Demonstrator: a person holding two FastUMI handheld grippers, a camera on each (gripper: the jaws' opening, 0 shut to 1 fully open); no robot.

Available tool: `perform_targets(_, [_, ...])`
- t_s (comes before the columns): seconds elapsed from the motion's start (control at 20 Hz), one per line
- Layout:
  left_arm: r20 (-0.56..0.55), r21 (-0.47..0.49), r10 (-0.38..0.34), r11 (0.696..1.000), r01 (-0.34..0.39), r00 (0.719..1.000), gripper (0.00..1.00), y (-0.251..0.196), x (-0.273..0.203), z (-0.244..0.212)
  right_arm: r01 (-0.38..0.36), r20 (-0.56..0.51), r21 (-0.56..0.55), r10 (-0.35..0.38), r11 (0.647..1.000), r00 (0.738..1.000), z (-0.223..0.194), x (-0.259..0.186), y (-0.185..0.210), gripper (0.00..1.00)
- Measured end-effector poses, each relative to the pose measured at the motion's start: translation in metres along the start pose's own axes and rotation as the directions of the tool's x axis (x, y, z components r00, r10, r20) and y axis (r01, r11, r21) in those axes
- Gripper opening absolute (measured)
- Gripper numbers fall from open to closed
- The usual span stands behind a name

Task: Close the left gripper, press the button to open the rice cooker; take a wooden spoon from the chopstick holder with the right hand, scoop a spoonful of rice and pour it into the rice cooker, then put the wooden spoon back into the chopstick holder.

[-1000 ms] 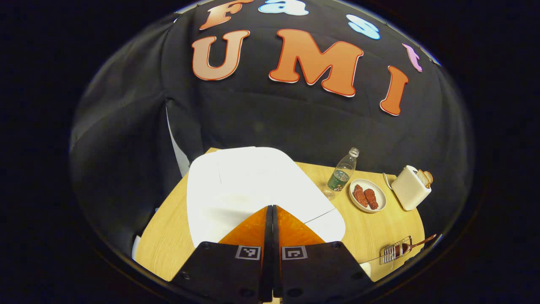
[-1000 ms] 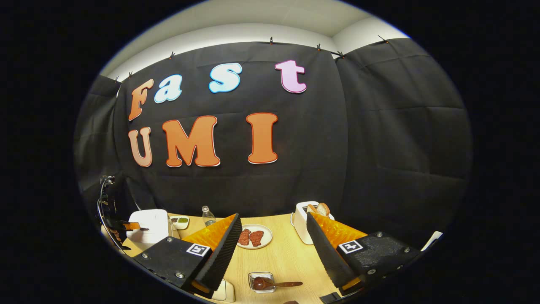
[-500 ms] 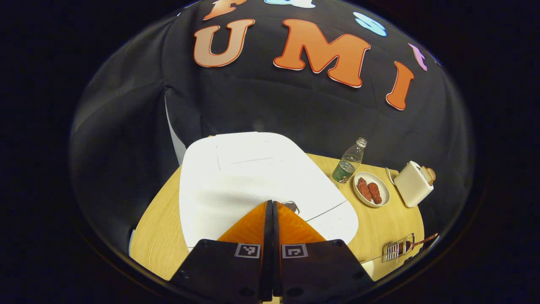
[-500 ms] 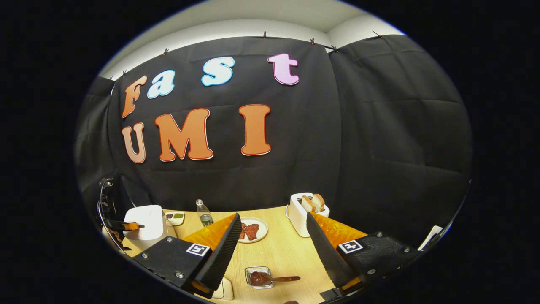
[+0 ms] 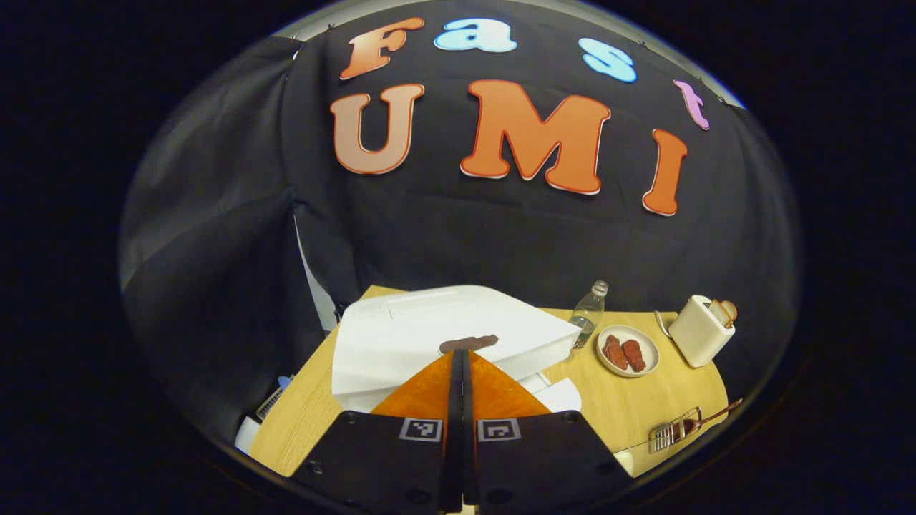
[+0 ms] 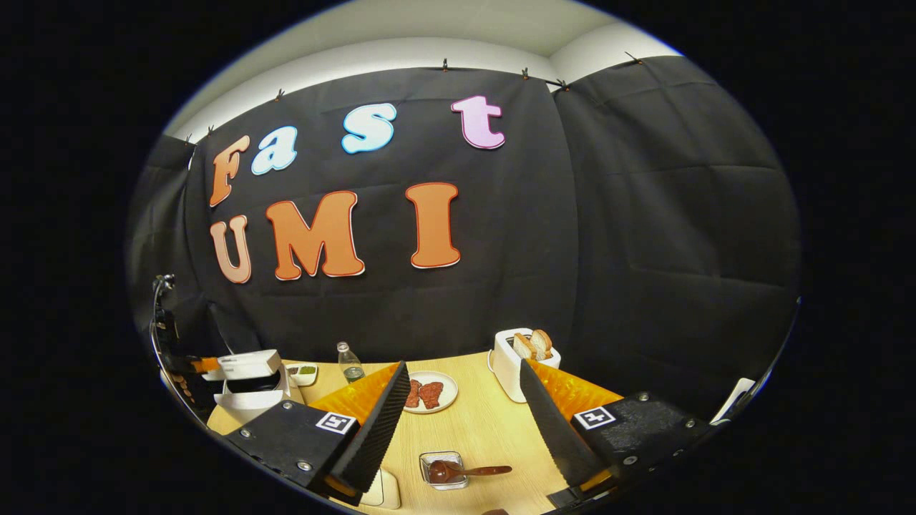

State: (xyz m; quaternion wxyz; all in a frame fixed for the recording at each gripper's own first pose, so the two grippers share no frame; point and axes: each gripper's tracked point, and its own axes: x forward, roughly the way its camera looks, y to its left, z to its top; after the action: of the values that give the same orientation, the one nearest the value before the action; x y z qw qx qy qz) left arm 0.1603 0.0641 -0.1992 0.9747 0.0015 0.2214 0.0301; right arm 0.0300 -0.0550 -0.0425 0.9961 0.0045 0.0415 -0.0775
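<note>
With its lid raised: white rice cooker (image 5: 444,336), just ahead of left gripper (image 5: 459,361), fingers together.
Right gripper (image 6: 464,400): fingers apart, small clear holder (image 6: 444,470) below, brown wooden spoon (image 6: 465,471) inside.

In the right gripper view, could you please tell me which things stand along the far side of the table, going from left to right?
Rice cooker with its lid popped up → small dish → water bottle → plate of red food → toaster with bread slices in it.
</note>
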Motion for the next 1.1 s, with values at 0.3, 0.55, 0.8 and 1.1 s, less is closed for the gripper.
perform_targets(0.3, [0.172, -0.009, 0.007, 1.000, -0.006, 0.985, 0.05, -0.004, -0.065, 0.070, -0.017, 0.069, 0.033, 0.015, 0.999, 0.997, 0.002, -0.005, -0.004, 0.95])
perform_targets(0.55, [0.271, -0.005, 0.022, 1.000, -0.021, 0.962, 0.05, -0.011, -0.116, 0.109, -0.029, 0.092, 0.085, 0.021, 0.996, 0.996, -0.022, -0.003, -0.011, 0.95])
perform_targets(0.8, [0.365, -0.022, 0.091, 0.996, -0.089, 0.926, 0.05, 0.000, -0.153, 0.131, -0.027, 0.136, 0.116, 0.012, 0.993, 0.991, -0.058, 0.001, -0.024, 0.95])
perform_targets(1.1, [0.389, -0.059, 0.117, 0.993, -0.103, 0.914, 0.20, 0.009, -0.192, 0.134, -0.009, 0.037, 0.208, 0.002, 0.978, 0.999, -0.144, 0.022, -0.036, 0.95])
